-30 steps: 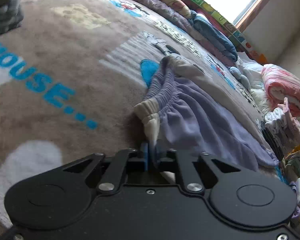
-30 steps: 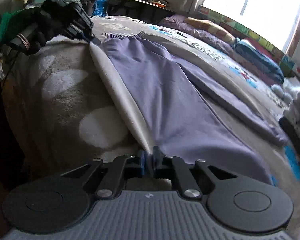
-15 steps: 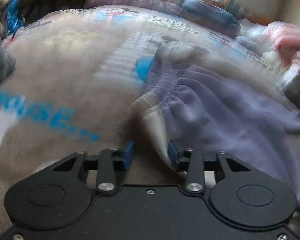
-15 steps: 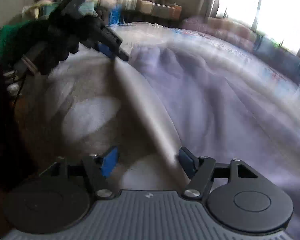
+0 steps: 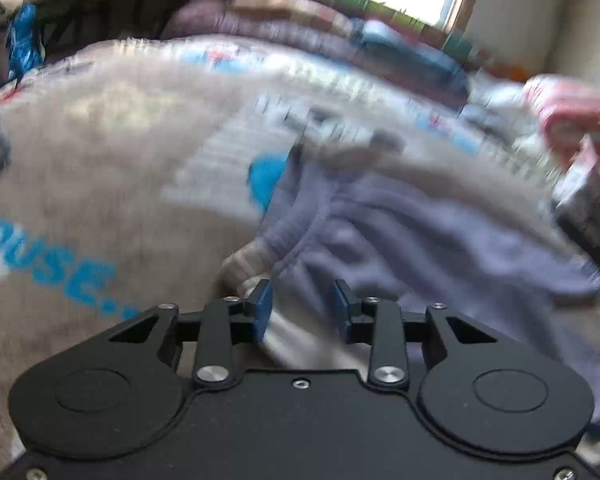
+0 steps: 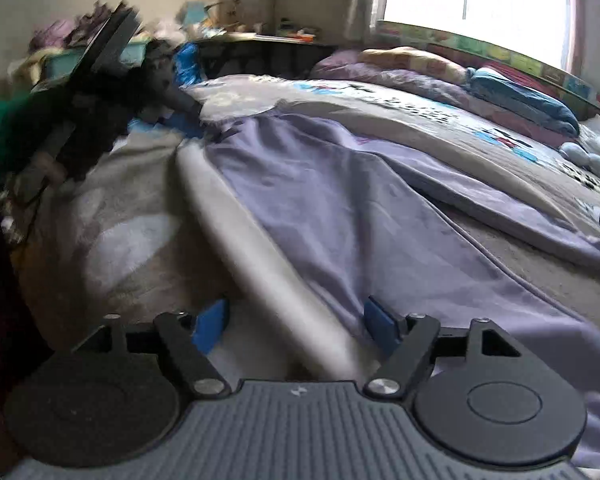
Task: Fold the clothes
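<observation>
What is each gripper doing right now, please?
Left gripper: open, holding nothing, at the waistband of the purple trousers.
Right gripper: open, holding nothing, astride the trousers' pale edge.

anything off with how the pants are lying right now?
Mostly fine. The lavender pants lie flat on the blanket, but the legs splay apart instead of stacking, and the waistband is bunched. Both left tongs and right tongs are open, gripping nothing.

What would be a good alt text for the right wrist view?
The right hand-held gripper is open over the white side stripe of lilac trousers spread on a grey blanket. The left hand-held gripper is at the trousers' far end.
</observation>
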{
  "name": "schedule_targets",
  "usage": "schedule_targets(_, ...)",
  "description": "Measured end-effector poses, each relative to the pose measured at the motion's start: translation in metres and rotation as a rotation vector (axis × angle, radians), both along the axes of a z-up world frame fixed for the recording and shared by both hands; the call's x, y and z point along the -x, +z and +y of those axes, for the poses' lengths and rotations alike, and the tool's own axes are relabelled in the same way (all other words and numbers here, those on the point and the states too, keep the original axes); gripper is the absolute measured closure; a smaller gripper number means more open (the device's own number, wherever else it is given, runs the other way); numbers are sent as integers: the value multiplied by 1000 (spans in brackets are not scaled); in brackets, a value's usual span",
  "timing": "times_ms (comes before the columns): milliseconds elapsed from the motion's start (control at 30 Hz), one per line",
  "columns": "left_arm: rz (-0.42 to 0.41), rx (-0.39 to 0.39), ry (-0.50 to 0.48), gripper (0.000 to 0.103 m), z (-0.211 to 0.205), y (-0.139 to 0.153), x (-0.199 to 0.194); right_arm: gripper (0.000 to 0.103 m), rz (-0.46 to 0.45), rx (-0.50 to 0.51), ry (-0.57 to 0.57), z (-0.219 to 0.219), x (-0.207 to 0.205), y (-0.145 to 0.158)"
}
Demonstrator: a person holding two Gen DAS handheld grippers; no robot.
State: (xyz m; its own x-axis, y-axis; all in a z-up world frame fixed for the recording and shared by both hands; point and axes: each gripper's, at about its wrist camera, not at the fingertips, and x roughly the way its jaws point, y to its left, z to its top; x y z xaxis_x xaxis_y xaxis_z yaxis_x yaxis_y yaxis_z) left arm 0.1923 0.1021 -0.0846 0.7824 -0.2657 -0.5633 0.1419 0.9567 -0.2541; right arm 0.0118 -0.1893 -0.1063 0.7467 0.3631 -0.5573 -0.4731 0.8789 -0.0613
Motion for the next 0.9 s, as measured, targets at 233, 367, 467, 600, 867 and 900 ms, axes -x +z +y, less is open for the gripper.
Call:
schedule_targets(233,64,-83,-27,69,-22,-18,-22,31,-81,115,-20,-16,32,14)
schedule_targets(367,56,-81,-15,67,-21,-3,-15,31,-90,222,-55,-33,45,26)
schedule_targets(467,6,-98,-31,65,-18,8,0,31,-91,257,-71,-55,52,37)
schedule_targets(600,-135,-181,-62,58,-18,33,21,32,-113,334,-83,-75,64,56)
schedule_targets(867,-267,-539,-173,48,-18,23,54,34,-26,652,46,-53,87,23)
schedule_targets(900,-271,-585,-190,48,-19,18,57,35,-14,682,48,-51,86,16)
